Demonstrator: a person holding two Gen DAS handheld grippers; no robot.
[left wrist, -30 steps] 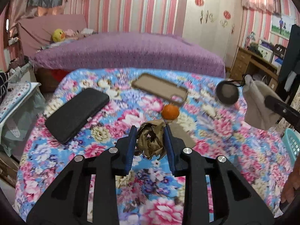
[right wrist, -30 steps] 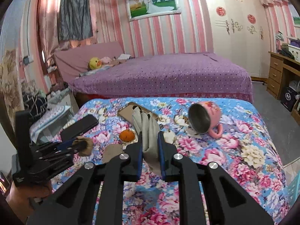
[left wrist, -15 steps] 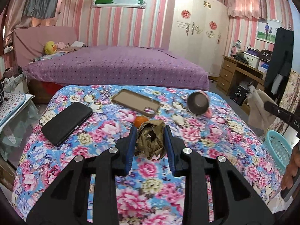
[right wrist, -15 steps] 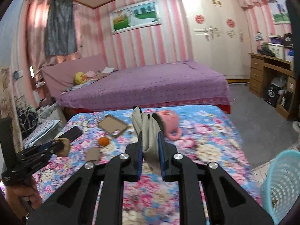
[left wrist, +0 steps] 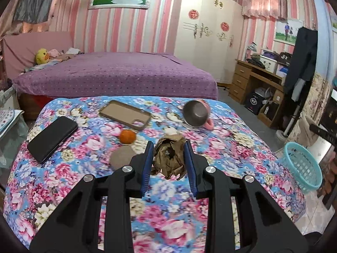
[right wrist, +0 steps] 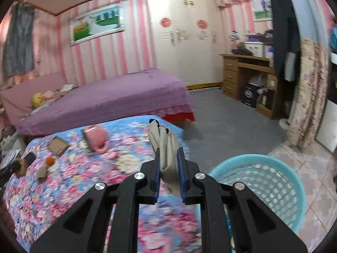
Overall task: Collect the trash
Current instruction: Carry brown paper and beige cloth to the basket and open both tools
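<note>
Each tool [left wrist: 168,160] is matte black, with blue pads [right wrist: 157,175] (ribbed) and round silver screws [left wrist: 128,168]

a crumpled brown paper wad [left wrist: 169,158] and folded grey cloth [right wrist: 167,147], both held above the floral bed.

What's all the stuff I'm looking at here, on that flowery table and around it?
crumpled paper: one, brown, clamped in left gripper
folded cloth: one, grey-beige, clamped in right gripper
basket: one, teal, on floor beside table
phone: one, black, table's left
phone case: one, tan, table's far side
orange: one, orange, mid-table
mug: one, pink, on its side
round pad: one, brown, near orange
floral table: one, blue-pink
bed: one, purple, behind
left gripper: black, blue pads
right gripper: black, blue pads
</note>
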